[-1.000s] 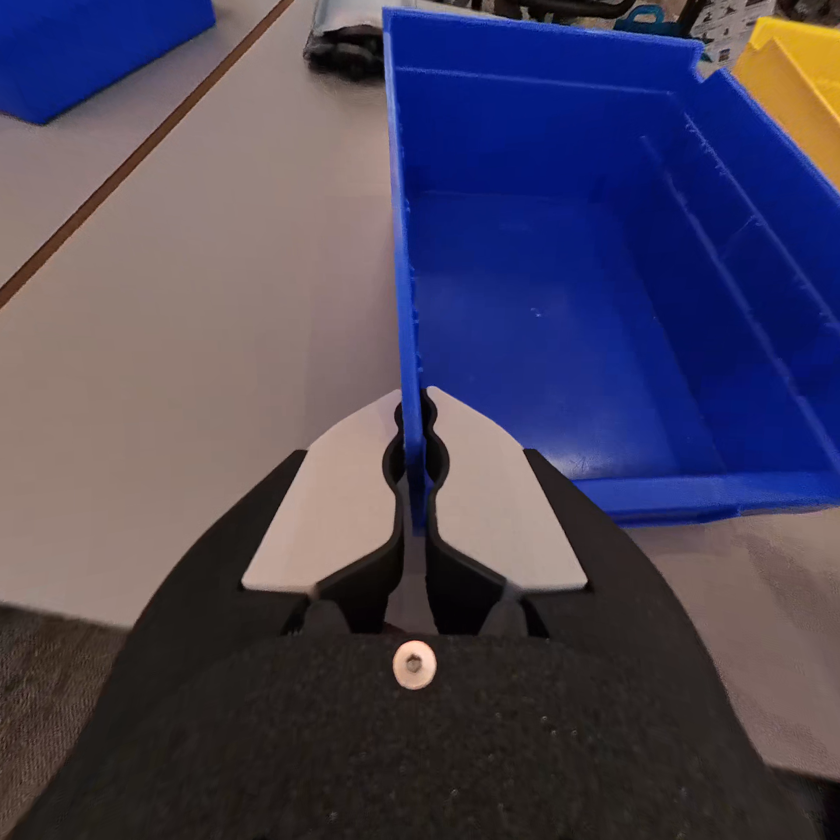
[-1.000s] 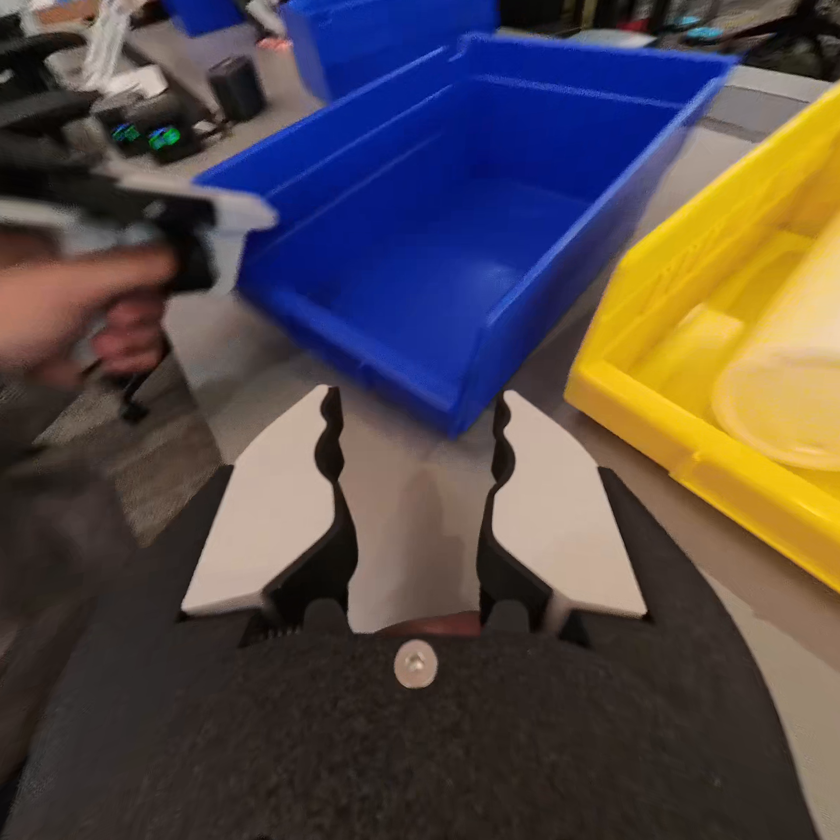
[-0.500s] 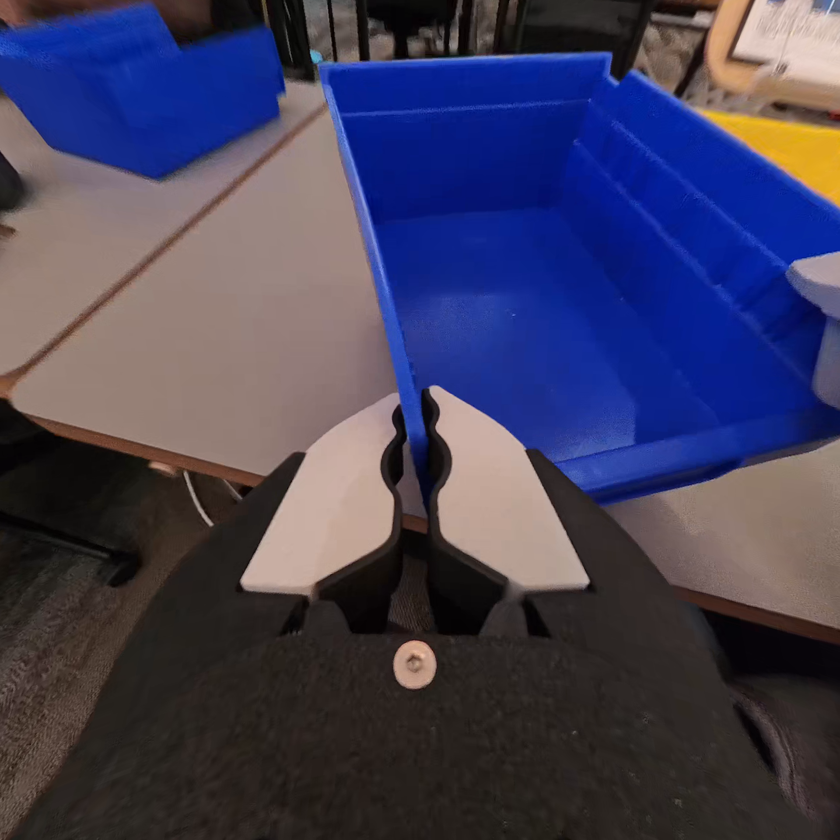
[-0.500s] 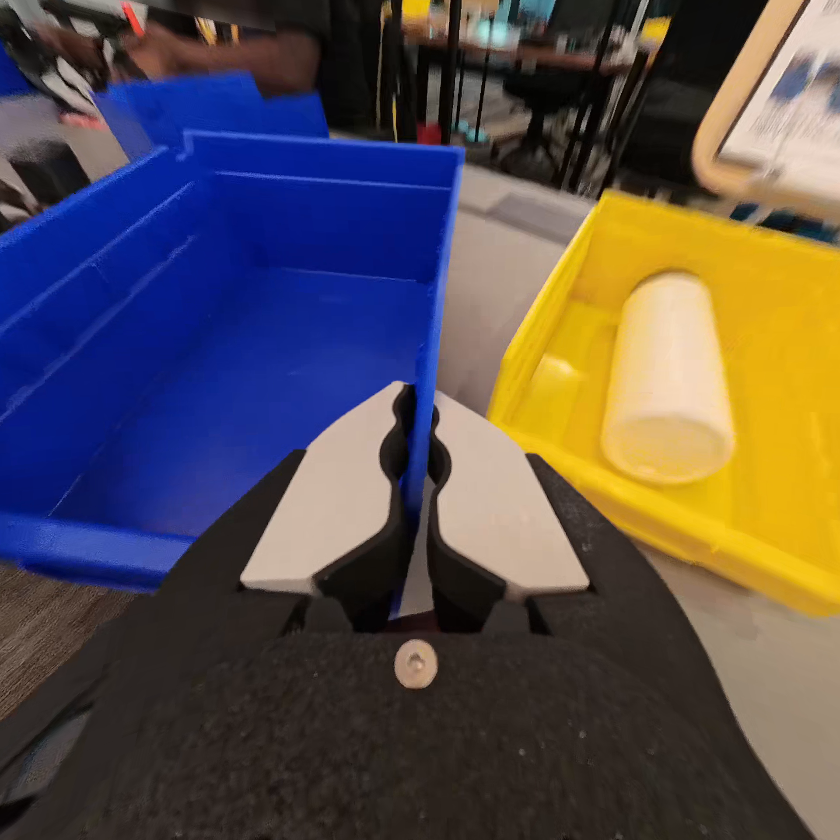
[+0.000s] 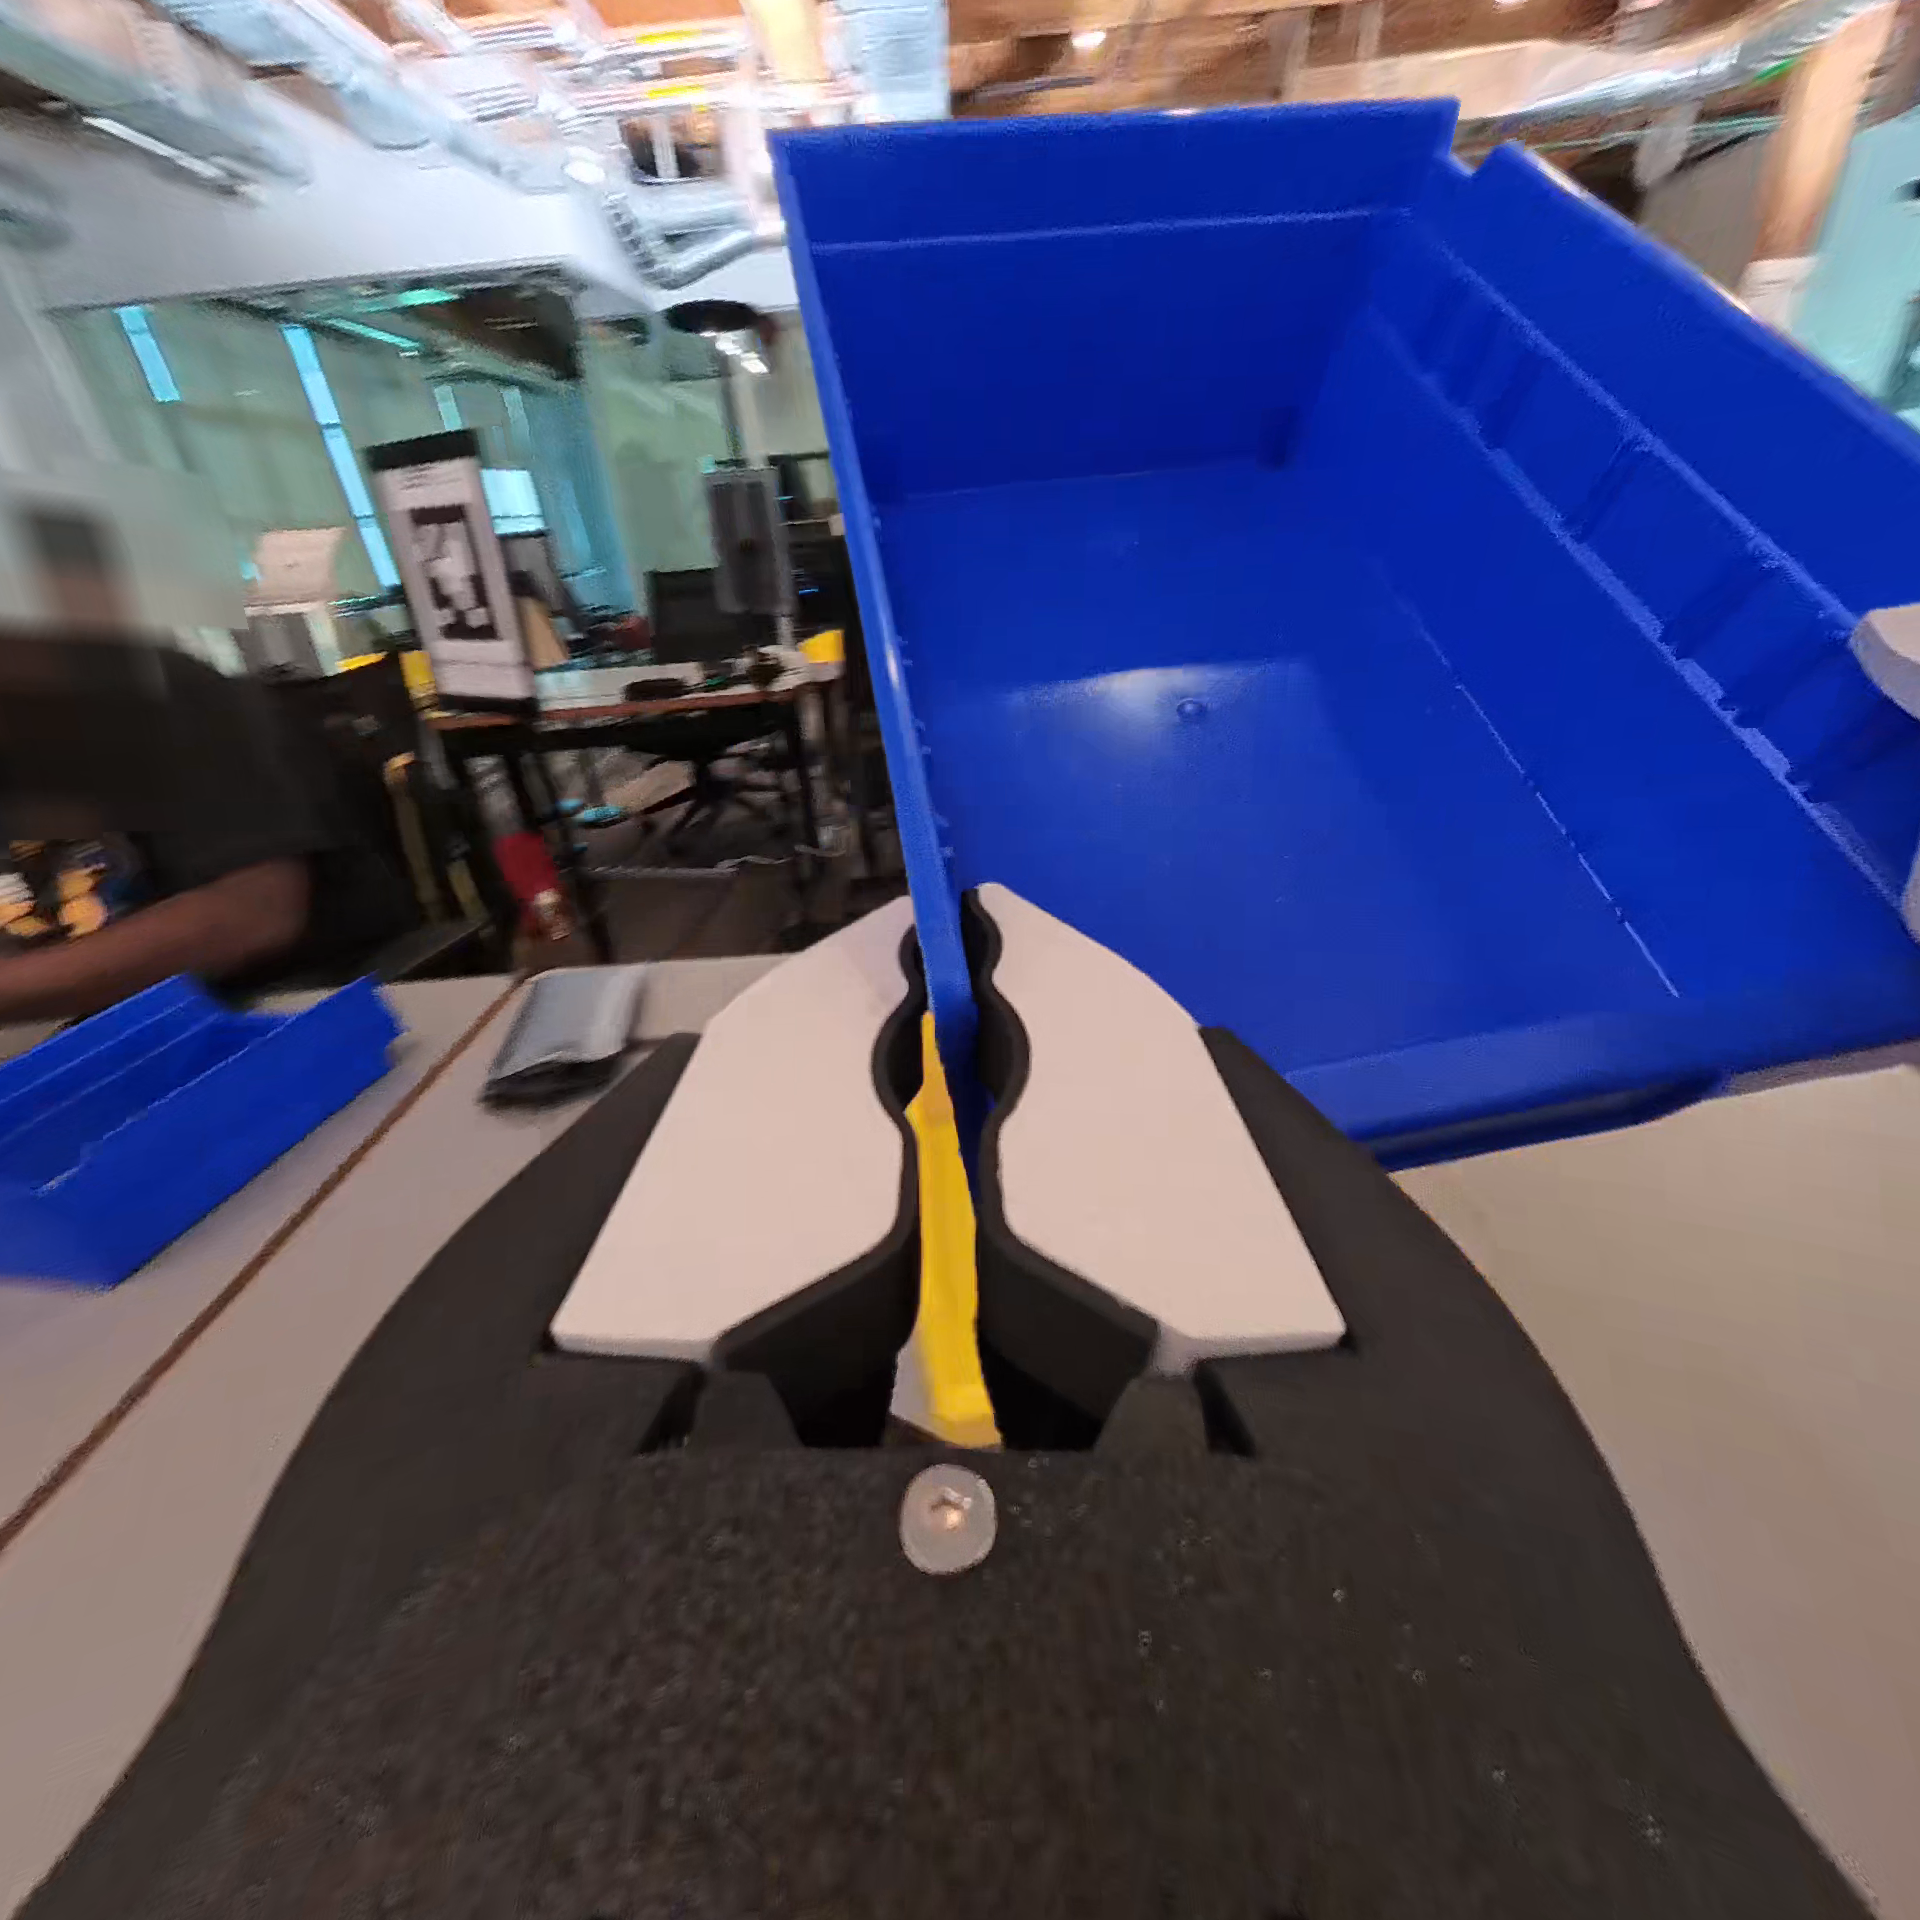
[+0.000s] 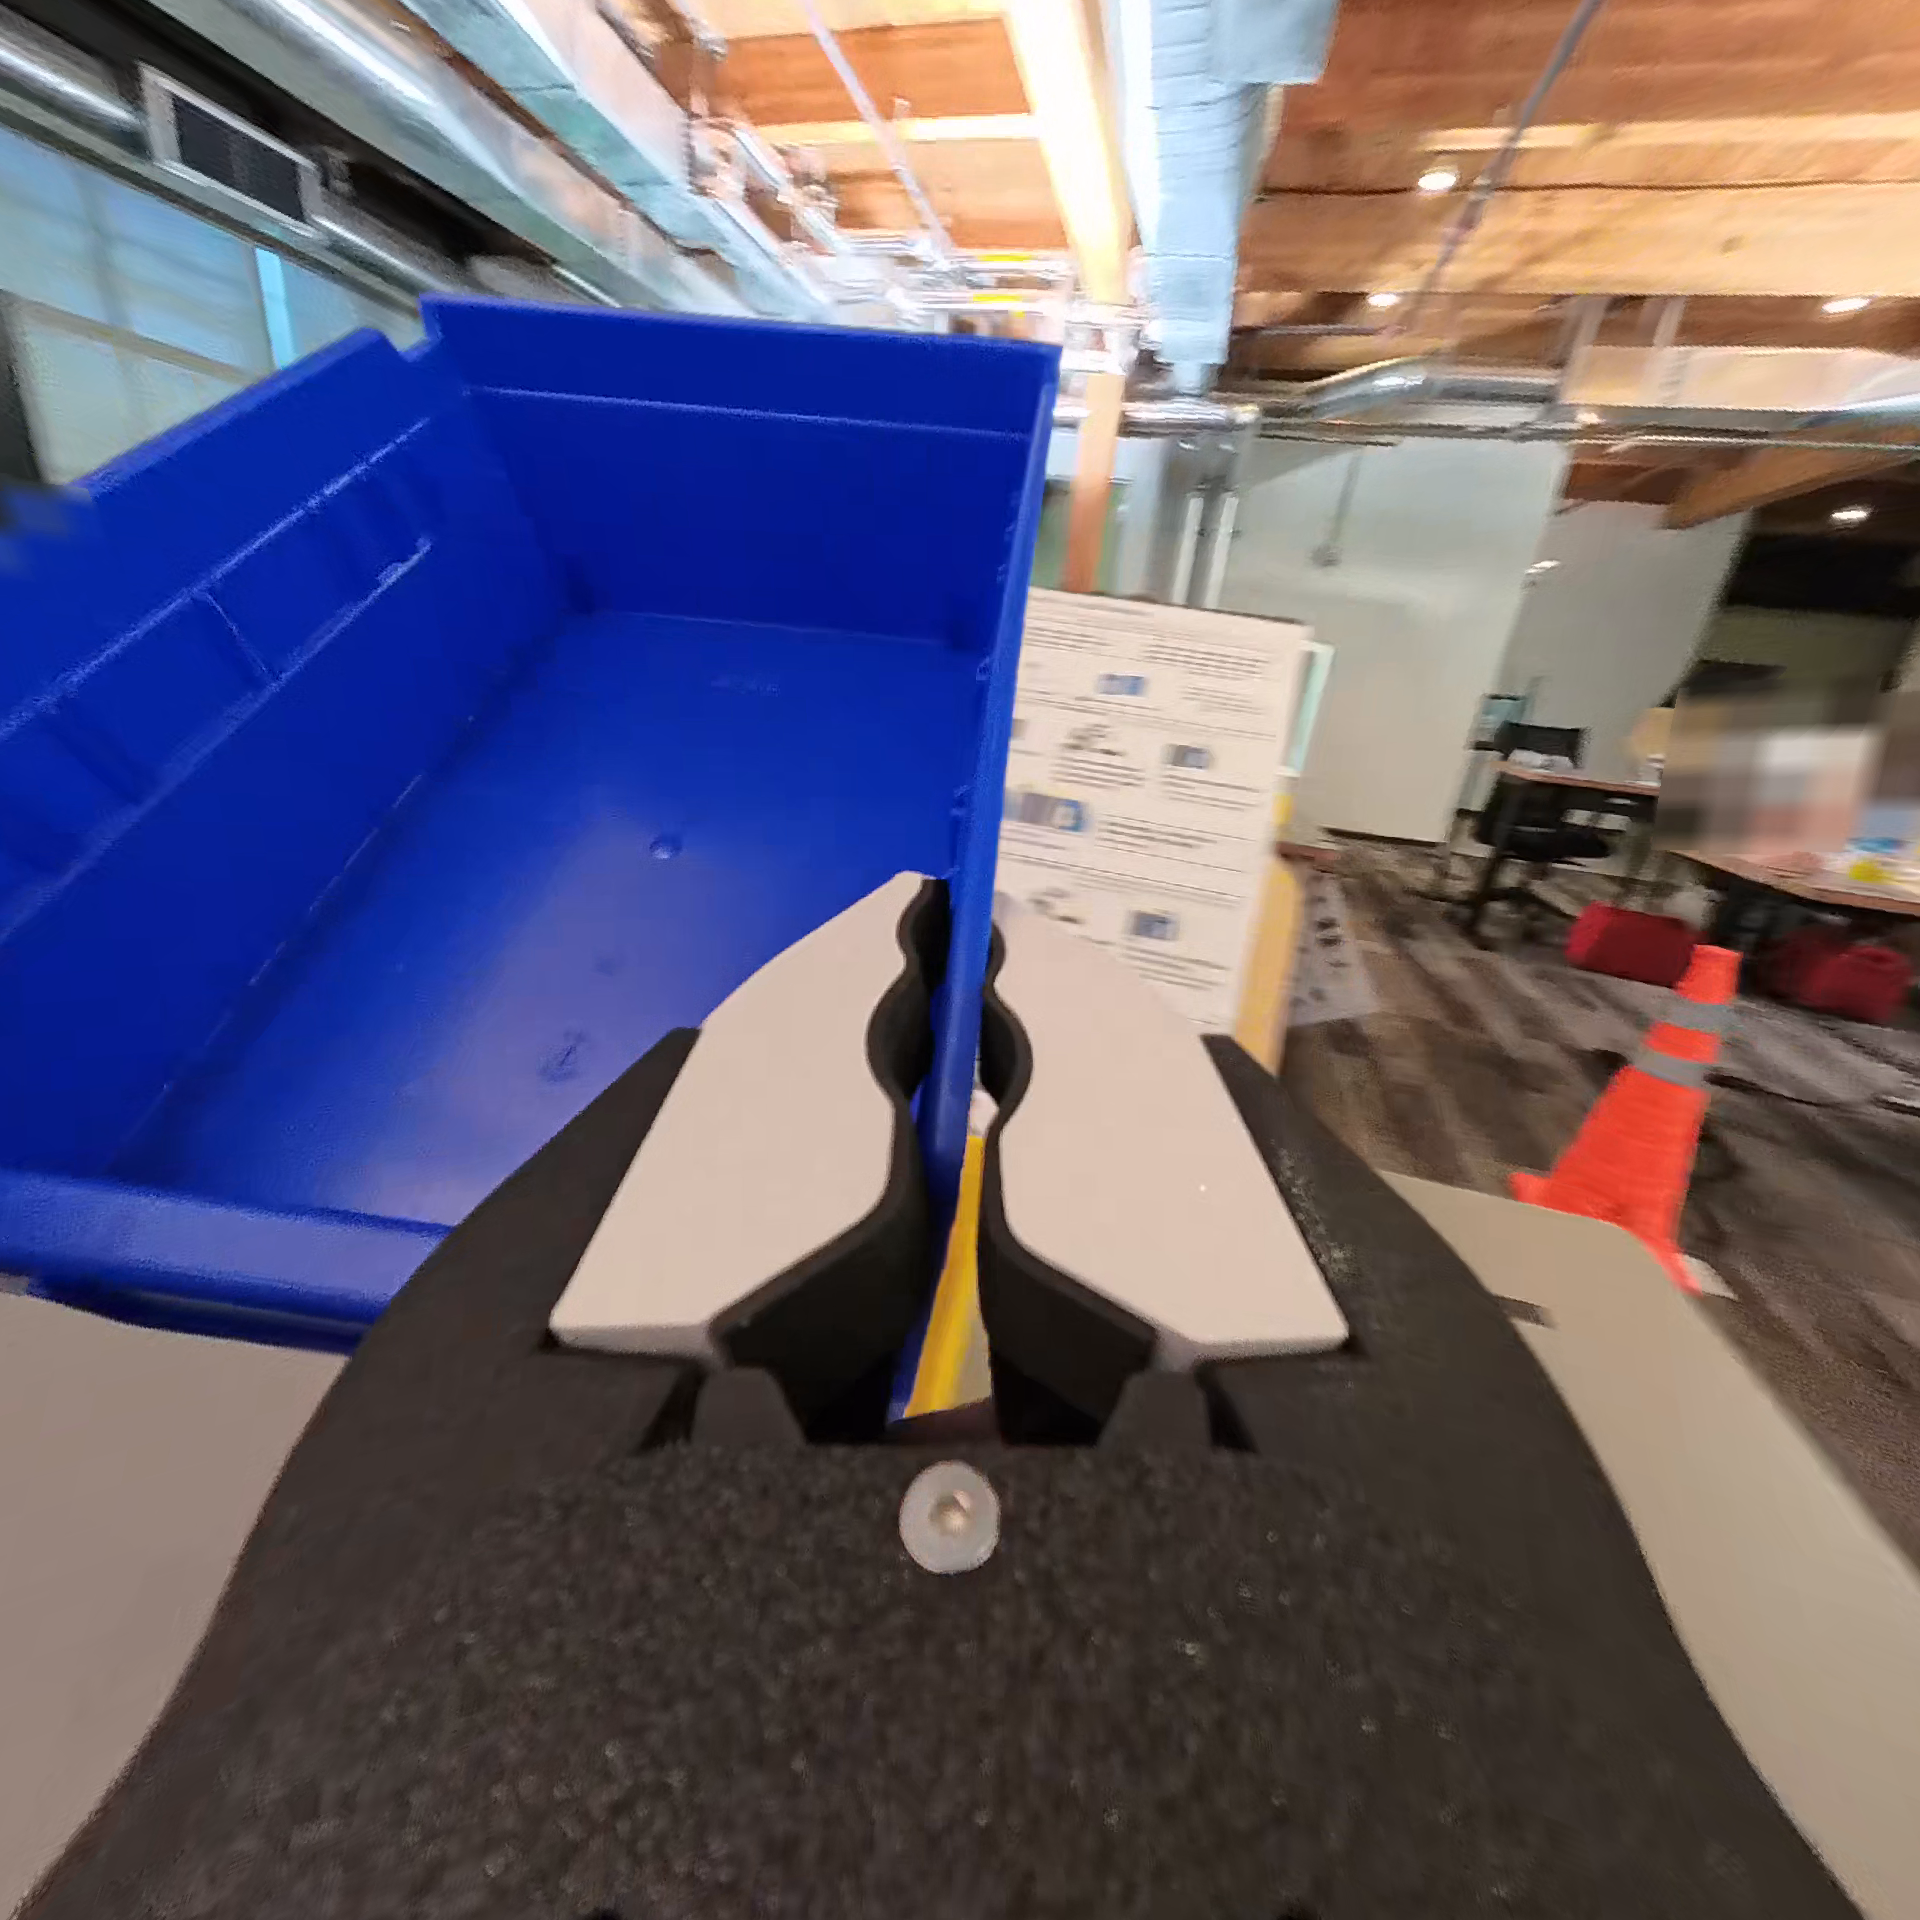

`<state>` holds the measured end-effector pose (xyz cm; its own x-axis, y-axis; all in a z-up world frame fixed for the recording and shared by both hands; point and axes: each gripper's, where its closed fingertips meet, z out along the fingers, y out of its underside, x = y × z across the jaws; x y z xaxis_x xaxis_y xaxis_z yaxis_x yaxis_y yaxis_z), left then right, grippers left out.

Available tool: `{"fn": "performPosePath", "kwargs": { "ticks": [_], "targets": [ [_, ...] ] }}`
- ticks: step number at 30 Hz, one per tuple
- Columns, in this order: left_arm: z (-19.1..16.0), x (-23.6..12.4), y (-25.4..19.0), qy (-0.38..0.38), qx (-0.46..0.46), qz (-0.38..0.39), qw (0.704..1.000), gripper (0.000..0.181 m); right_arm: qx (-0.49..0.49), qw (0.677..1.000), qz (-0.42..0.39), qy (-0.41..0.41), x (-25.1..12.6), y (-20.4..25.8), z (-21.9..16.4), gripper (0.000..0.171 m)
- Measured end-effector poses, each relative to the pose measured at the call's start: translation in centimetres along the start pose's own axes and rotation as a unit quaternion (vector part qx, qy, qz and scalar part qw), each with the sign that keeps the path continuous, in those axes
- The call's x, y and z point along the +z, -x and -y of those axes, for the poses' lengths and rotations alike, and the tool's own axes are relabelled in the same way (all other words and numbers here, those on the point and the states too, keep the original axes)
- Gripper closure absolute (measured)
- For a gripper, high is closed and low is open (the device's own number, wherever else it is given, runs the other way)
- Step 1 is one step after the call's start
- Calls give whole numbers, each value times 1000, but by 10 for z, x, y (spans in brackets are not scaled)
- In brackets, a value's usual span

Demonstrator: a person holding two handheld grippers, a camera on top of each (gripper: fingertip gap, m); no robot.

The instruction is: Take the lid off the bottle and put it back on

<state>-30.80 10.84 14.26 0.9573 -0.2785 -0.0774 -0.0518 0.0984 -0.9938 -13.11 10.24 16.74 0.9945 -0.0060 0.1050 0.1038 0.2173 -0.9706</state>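
Both grippers hold one empty blue bin (image 5: 1299,810) in the air above the table. My left gripper (image 5: 951,914) is shut on its left wall, near the front corner. My right gripper (image 6: 961,914) is shut on its right wall, with the bin's inside (image 6: 520,831) to its left. A grey fingertip of the right gripper (image 5: 1896,665) shows at the right edge of the left wrist view. A sliver of a yellow bin (image 5: 945,1247) shows below between the left fingers, and also in the right wrist view (image 6: 956,1278). No bottle or lid is in view.
The grey table (image 5: 1662,1351) lies below. On its left are a second blue bin (image 5: 156,1122) and a dark grey pouch (image 5: 571,1029). A person (image 5: 135,831) is at the far left. An orange cone (image 6: 1642,1101) and a poster board (image 6: 1143,790) stand on the floor to the right.
Both grippers have lifted the blue bin well above the table and tilted it up. The yellow bin with the white bottle has dropped out of view beneath it.
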Motion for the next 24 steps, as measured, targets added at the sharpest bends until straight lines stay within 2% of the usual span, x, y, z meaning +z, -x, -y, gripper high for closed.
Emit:
{"fn": "performPosePath", "kwargs": {
  "ticks": [3, 5, 8, 11, 13, 16, 18, 21, 24],
  "targets": [
    [-2, 38, -88, 2, 0, -70, 998, 177, 1, 998, -53, 16, -15, -89, -8, 168],
    [-17, 64, -149, 16, 2, -104, 994, 177, -1, 995, -95, 37, -19, -151, -18, 168],
    [-53, 93, -236, 53, -2, -153, 987, 176, -31, 985, -141, 92, -29, -236, -51, 168],
    [-103, 117, -299, 101, 1, -175, 979, 175, -9, 978, -158, 133, -32, -298, -100, 168],
    [-140, 129, -324, 131, 6, -175, 976, 174, 24, 977, -149, 153, -29, -323, -141, 167],
    [-193, 141, -341, 180, 22, -168, 969, 175, -28, 968, -128, 216, -27, -342, -215, 168],
    [-225, 143, -350, 214, 23, -178, 960, 175, -8, 963, -104, 248, -30, -347, -258, 168],
    [-259, 139, -363, 244, 39, -182, 952, 174, 30, 953, -88, 289, -39, -353, -311, 167],
    [-286, 133, -371, 268, 42, -189, 944, 172, 36, 934, -71, 349, -54, -354, -349, 167]
  ]
}}
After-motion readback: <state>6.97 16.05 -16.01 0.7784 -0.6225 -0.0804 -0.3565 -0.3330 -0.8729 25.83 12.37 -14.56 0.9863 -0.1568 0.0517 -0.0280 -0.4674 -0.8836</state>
